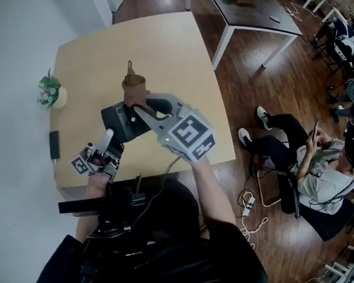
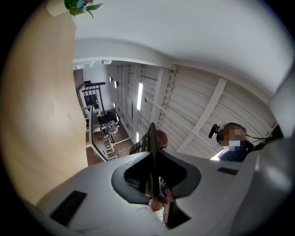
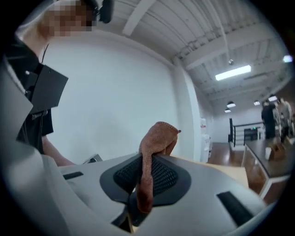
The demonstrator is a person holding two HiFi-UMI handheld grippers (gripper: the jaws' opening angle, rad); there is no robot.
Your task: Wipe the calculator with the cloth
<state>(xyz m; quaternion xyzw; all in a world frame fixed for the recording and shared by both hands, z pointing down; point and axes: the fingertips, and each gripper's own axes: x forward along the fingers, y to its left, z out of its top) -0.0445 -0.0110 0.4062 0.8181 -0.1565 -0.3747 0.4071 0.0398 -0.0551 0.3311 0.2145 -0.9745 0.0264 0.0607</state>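
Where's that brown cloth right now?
In the head view the cloth is near the picture's middle, pinched in the right gripper, beside the far end of the calculator that the left gripper holds.

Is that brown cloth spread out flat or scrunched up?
Scrunched up. The cloth is pinched between the jaws of the right gripper, folded into a narrow lump that sticks out past them, not spread.

One desk (image 1: 171,47), one calculator (image 1: 125,121), one brown cloth (image 1: 133,80), one potted plant (image 1: 49,91), one flat black device (image 1: 54,144). Two tools: left hand-held gripper (image 1: 106,144), right hand-held gripper (image 1: 140,102).
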